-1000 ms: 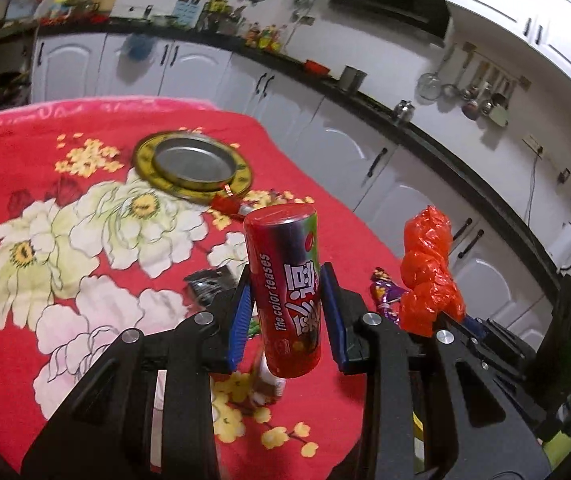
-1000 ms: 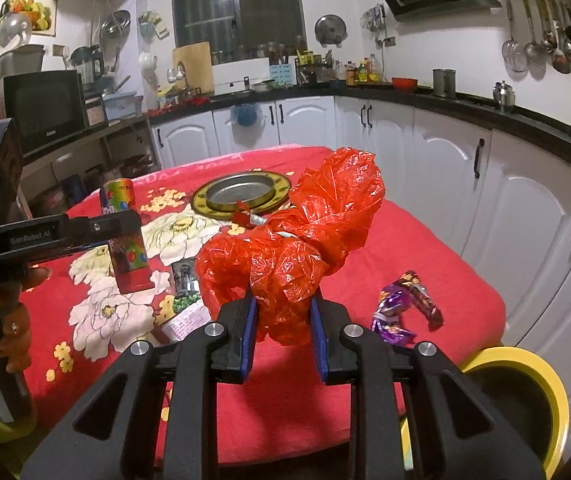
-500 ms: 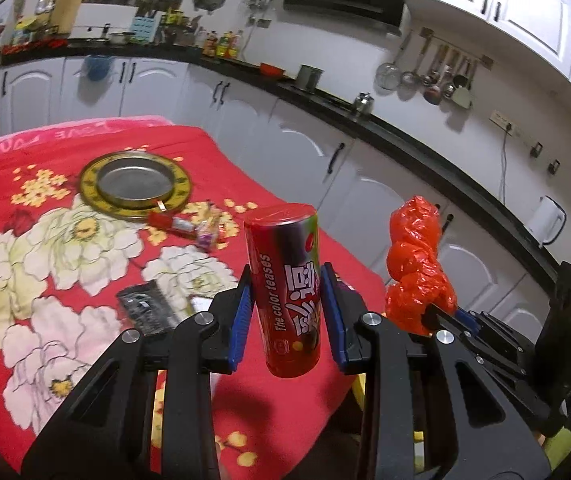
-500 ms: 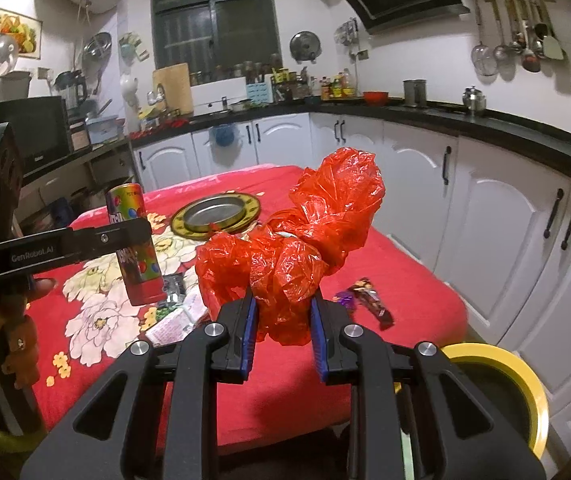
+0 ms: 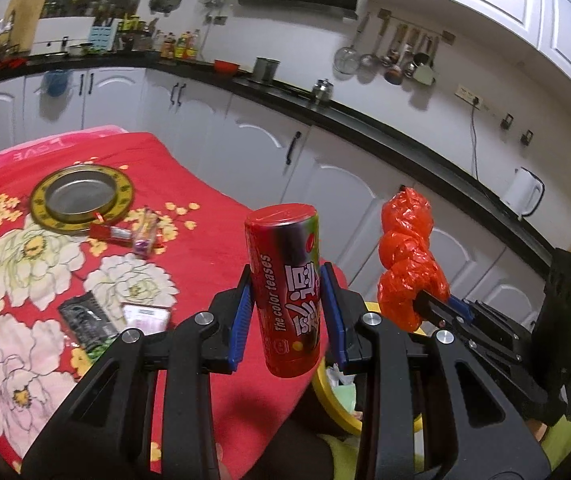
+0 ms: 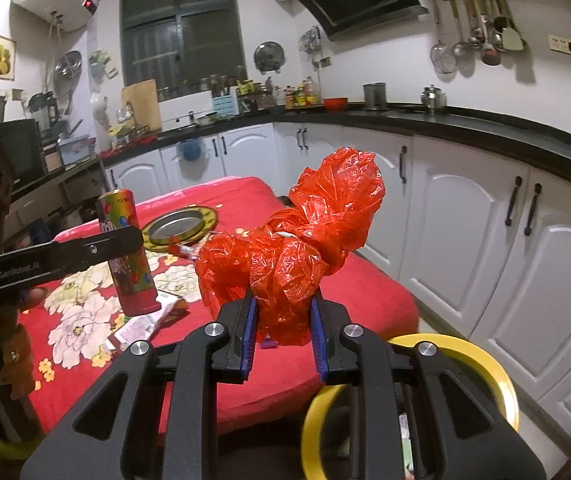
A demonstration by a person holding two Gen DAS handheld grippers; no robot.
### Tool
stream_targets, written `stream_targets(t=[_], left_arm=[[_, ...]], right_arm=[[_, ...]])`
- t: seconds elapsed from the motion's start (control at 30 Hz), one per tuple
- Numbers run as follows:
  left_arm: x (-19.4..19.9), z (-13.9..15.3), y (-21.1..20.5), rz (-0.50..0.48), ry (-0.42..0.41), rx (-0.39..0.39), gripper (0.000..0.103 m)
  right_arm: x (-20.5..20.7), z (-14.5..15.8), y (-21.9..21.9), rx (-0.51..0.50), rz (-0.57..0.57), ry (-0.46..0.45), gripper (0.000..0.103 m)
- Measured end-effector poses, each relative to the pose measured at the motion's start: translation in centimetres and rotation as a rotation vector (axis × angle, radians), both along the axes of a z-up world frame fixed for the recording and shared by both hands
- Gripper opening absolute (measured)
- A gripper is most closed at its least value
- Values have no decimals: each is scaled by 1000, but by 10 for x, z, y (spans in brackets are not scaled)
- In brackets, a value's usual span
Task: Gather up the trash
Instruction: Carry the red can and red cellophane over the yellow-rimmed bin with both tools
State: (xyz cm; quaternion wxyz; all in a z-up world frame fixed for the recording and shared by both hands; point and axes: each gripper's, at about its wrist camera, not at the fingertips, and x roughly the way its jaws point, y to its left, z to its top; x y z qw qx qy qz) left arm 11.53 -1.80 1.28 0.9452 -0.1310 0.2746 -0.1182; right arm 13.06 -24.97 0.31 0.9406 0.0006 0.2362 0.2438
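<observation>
Trash fills both of your tools. Your left gripper is clamped on a red candy tube, its blue pads pressing the tube's two sides; the tube stands nearly upright with its lid at 12 o'clock and its base hanging free below the pads. Your right gripper is clamped on a crumpled red plastic bag, which bulges up and toward 1 o'clock from the pinch point.

In the left wrist view the bag shows again at 3 o'clock of the tube, apart from it, with the right gripper's black body reaching in from the lower right. In the right wrist view the tube appears at 9 o'clock of the bag, held by the left gripper's dark arm.

Below both tools sits a yellow-rimmed bin; in the right wrist view its rim curves at 5 o'clock from the bag, partly hidden by the gripper frame. In the left wrist view a stretch of that rim shows at 5 o'clock from the tube's base.

The table, under its red floral cloth, lies at 9 o'clock from the tube. On it rest a round metal tray with a yellow border near the far end, a small red wrapper just beside the tray's near edge, a dark packet and a pale packet close together nearer you. White cabinets run along the wall at 3 o'clock.
</observation>
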Motion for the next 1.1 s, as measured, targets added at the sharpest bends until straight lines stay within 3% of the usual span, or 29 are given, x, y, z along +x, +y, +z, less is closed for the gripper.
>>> stream_targets(t=[0.5,1.1], left_arm=[[14,-13,-62,-126,28,45,25],[32,-45,-130,-270,102,104,26]], right_arm=[[3,-17,-59,-6,-117,38,22],[11,-62,-118,-4,-199,187,22]])
